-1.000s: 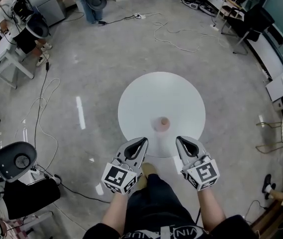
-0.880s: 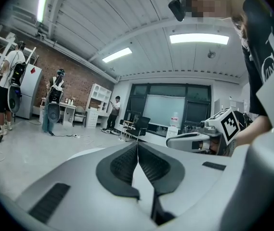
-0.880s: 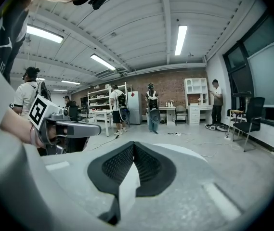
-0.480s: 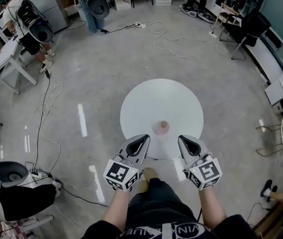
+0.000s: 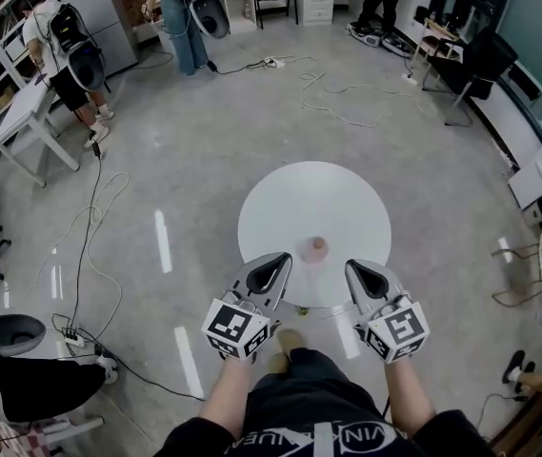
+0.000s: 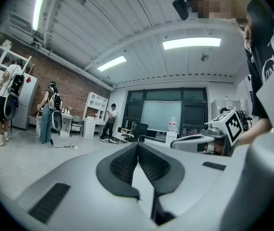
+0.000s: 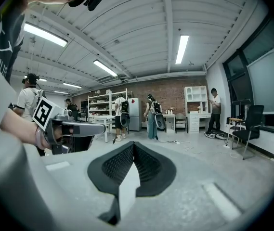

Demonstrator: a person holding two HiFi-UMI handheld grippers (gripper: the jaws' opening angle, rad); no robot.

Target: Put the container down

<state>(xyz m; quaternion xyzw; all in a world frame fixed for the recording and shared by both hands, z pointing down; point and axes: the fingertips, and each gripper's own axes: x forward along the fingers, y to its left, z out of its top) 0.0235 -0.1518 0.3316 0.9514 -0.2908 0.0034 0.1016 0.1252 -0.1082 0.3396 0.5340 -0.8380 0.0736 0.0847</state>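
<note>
Small container (image 5: 318, 248) on the round table (image 5: 299, 193), untouched.
Your left gripper (image 5: 276, 263) and right gripper (image 5: 356, 268) hover at its near edge, both clenched on nothing; the container sits just beyond, between them.

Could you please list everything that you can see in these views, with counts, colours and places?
Table: one, white, round, mid-floor in front of the person.
Container: one, pinkish, on the table near its close edge, apart from both grippers.
Cables: several, pale and dark, loose on the grey floor.
People: at least three, standing along the far side of the room.
Office chair: one, black, far right.
Left gripper: one, grey, fingers together, empty, at the table's close edge.
Right gripper: one, grey, fingers together, empty, beside the left one.
</note>
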